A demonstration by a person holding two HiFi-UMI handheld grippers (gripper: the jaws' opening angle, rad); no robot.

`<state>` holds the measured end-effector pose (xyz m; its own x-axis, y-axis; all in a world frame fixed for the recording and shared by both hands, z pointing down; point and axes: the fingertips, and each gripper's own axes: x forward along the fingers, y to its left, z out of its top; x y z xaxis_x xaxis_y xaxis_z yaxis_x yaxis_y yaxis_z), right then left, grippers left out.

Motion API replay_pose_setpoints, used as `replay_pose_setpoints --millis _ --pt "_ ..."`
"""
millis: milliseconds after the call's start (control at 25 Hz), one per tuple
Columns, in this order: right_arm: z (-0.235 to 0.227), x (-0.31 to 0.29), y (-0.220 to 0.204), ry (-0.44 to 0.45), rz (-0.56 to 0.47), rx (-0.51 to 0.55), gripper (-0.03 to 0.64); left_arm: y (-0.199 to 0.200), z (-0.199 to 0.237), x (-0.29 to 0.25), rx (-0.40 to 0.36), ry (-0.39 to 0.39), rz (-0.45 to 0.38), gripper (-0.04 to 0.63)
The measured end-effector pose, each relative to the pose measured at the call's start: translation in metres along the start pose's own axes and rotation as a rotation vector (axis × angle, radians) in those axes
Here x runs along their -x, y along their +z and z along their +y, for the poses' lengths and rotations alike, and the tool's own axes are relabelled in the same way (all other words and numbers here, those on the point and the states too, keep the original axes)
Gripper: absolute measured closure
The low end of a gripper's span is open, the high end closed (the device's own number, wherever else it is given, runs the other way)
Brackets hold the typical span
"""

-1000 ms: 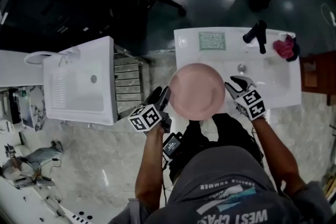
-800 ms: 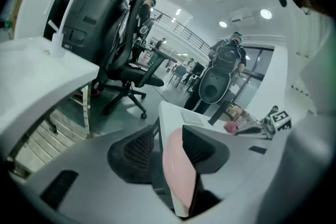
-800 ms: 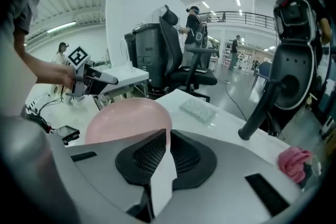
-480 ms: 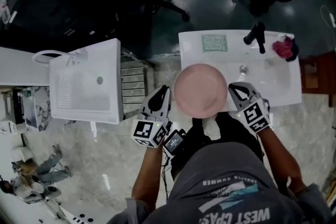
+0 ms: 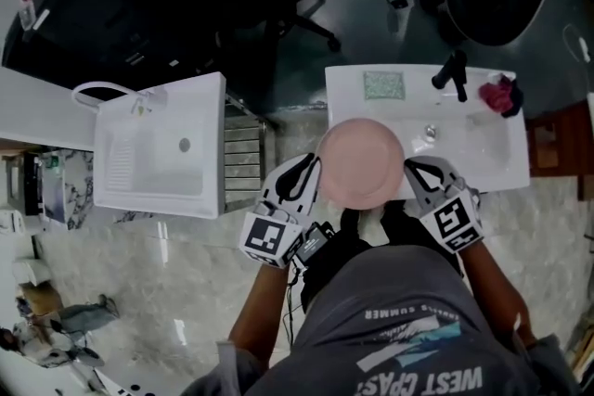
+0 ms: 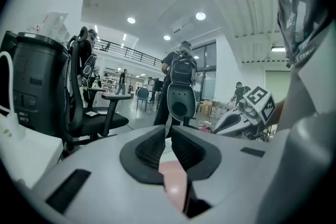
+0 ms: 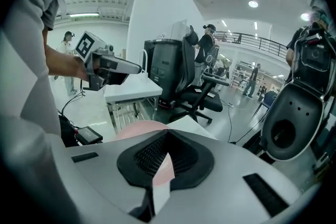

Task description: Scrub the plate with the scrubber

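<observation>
The plate [image 5: 360,162] covers the front left corner of the sink [image 5: 483,172], so that corner and part of the bowl are hidden beneath it. In the head view, each gripper's pads vanish under the plate's rim. The left gripper [image 5: 311,167] is at its left side and the right gripper [image 5: 415,170] at its right.

In the left gripper view only a pink strip of the plate [image 6: 173,183] shows. The left gripper [image 6: 169,144] has just been closing its jaws, and they now pinch the rim. In the right gripper view the right gripper [image 7: 164,157] has its pads pressed onto a thin sliver of rim, with more of the plate [image 7: 139,128] curving away beyond them.

A flat green pad [image 5: 383,85] lies on the sink's back ledge, and a red bundle [image 5: 501,95] sits at the far right by the tap [image 5: 455,70]. Which of them is the scrubber I cannot tell.

The plate's near rim reaches past the sink's front edge. The bowl to its right is bare around the drain [image 5: 430,133]. A slatted rack [image 5: 243,158] fills the gap to a second white sink [image 5: 158,148] on the left.
</observation>
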<state>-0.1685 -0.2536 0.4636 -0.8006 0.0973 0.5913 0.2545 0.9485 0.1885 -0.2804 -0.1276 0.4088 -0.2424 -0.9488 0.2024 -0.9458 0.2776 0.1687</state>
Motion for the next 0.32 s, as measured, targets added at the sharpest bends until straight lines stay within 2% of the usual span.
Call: replay_pose_setpoints --millis 320 --pt "0.003 0.023 0.019 -0.043 -0.014 0.021 0.588 0.013 -0.019 0.016 -0.029 -0.055 -0.042 0.557"
